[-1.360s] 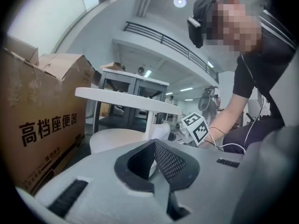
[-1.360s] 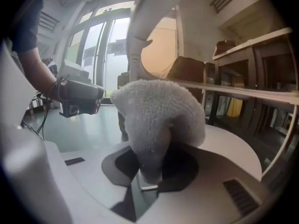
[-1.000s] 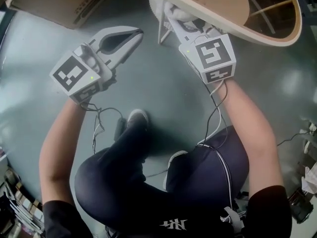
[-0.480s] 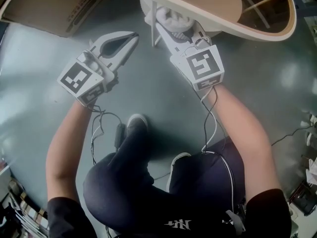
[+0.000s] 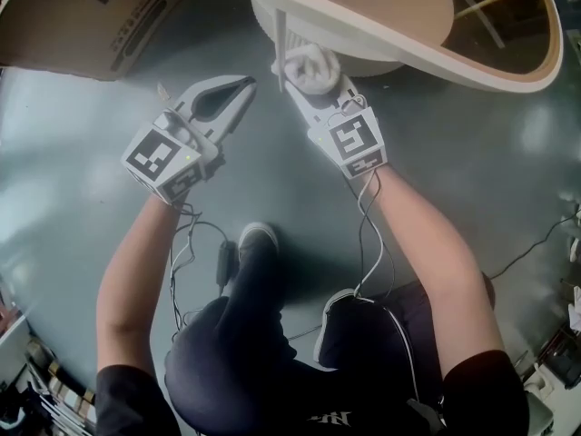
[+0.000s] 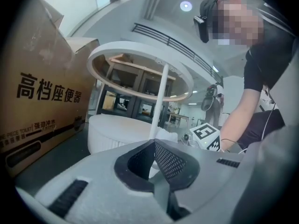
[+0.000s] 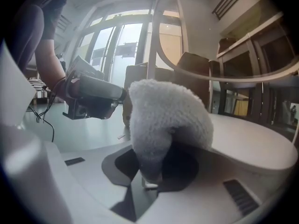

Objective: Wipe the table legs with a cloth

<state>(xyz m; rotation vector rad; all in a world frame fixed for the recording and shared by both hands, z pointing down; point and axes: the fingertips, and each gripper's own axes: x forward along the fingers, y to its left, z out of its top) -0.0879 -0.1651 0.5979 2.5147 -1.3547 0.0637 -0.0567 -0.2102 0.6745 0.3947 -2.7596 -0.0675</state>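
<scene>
Over the last second both tools have dropped lower in the head view. The right one has also swung leftward, so its cloth now sits against the thin leg rather than a little right of it. At the upper left of the frame a brown cardboard box printed with dark characters [image 5: 82, 21] lies on the glossy grey-green floor [image 5: 64, 207]. Right of the box, left of centre, the left tool [image 5: 247, 82] hovers above the floor with its jaw tips meeting and nothing between them. It is near the leg but apart from it. The slim white upright desk leg [image 5: 280, 39] comes down from under the round pale-wood desk [image 5: 508, 57] at top centre. Pressed to its right side is the white fluffy bunched cloth [image 5: 309, 66], pinched firmly in the right tool [image 5: 313, 87]. In the right gripper view the pile bulges out over the jaws. The cloth looks soft, light and compressible, so it should mould round the narrow leg. It is best gripped deep in its bunched middle, as it is here, because a hold on a loose edge would probably slip. The leg looks stiff and smooth, though slender enough to flex if pushed hard.
</scene>
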